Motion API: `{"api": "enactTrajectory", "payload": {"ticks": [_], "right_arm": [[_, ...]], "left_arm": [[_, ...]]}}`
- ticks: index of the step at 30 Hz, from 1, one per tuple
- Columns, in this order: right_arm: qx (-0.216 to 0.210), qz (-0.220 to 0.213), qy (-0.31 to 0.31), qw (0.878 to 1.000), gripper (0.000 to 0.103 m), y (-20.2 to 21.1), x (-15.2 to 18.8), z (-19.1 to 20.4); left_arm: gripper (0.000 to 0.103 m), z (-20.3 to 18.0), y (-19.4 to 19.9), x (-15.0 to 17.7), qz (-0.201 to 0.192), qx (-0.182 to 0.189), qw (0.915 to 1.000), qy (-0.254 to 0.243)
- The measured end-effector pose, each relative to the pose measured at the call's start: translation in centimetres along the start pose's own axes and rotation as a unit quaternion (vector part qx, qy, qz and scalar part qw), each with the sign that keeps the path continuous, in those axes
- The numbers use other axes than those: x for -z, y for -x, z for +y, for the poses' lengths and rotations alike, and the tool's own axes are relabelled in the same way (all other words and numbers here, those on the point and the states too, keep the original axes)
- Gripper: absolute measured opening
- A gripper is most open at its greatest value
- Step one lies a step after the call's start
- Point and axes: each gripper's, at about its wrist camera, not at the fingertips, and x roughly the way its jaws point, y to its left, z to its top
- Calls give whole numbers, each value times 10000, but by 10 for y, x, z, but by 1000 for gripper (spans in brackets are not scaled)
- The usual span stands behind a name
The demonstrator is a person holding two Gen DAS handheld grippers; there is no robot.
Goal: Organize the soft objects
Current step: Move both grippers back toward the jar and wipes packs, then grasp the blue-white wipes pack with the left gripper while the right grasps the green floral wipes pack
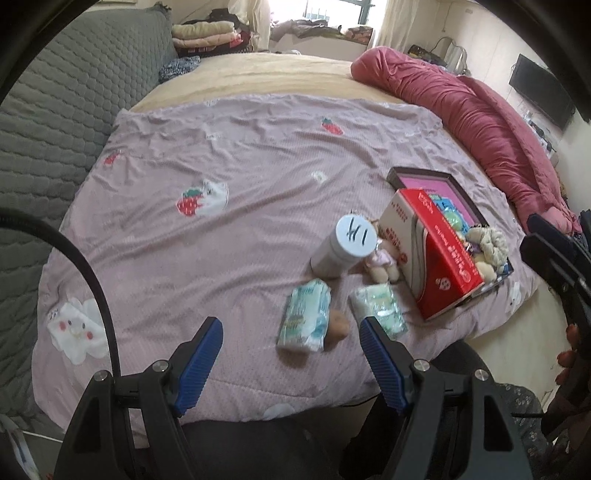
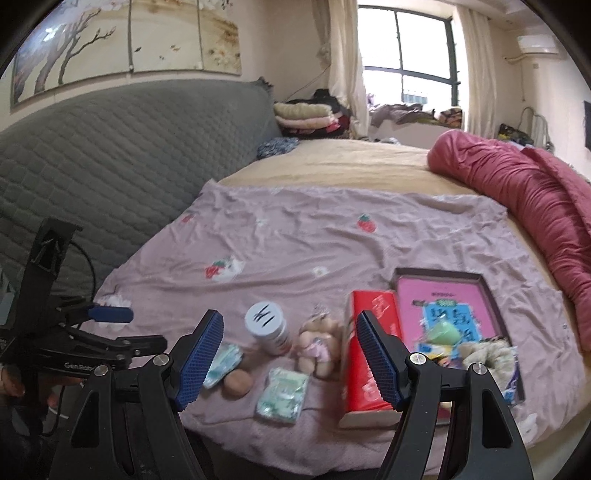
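Observation:
On the pink strawberry sheet lie two tissue packs, a tan ball, a small plush bear and a white canister. A red box leans on a dark tray that holds a woolly plush. My left gripper hovers open just short of the packs, nothing between its fingers. The right wrist view shows the packs, ball, bear, canister, red box and tray. My right gripper is open and empty above them.
A grey quilted headboard runs along the left. A rolled red quilt lies along the bed's right side. Folded blankets are stacked at the far corner. The left gripper body shows at the left edge of the right wrist view.

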Motion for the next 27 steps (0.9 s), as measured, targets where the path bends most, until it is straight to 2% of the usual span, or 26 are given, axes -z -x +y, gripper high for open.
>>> {"api": "enactTrajectory", "payload": {"ticks": [7, 15, 27], "right_arm": [[-231, 366, -1, 9991, 76, -22, 25, 13], [-241, 704, 110, 9972, 76, -46, 45, 16], [-182, 1199, 186, 9924, 76, -79, 67, 12]], "left_arm": [[76, 2, -16, 15, 247, 2, 9997, 40], [76, -4, -42, 30, 547, 17, 9985, -24], [76, -8, -97, 31, 1021, -103, 9947, -79]]}}
